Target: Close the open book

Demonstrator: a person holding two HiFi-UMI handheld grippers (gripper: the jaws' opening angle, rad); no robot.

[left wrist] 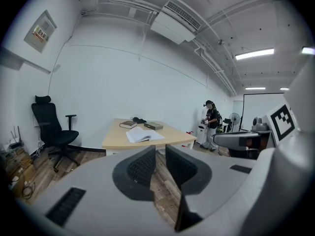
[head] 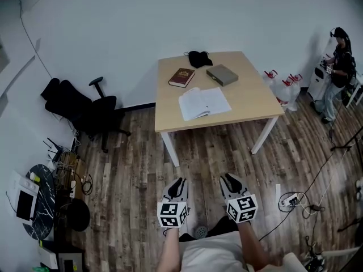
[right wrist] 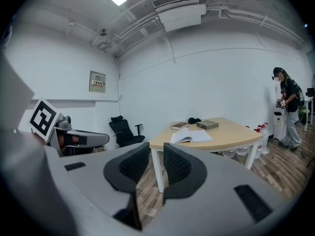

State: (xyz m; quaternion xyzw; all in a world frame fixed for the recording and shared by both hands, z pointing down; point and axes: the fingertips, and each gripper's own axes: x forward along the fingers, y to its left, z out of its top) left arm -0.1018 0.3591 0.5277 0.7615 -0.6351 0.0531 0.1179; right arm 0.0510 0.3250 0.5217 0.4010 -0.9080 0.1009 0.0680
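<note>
Open book [head: 204, 102] lying flat near the desk's [head: 258, 98] front edge, red book [head: 181, 77] and grey box [head: 222, 75] behind it, left gripper [head: 179, 183] and right gripper [head: 229, 180] over the floor, well short of the desk, jaws of both slightly apart, nothing between them.

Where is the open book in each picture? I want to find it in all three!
Head view: the open book lies on the near half of the table, above the picture's middle.
Left gripper view: the open book is just left of centre, far off.
Right gripper view: the open book is a little right of centre.
Shared landmark: the brown closed book, just behind it to the left.
</note>
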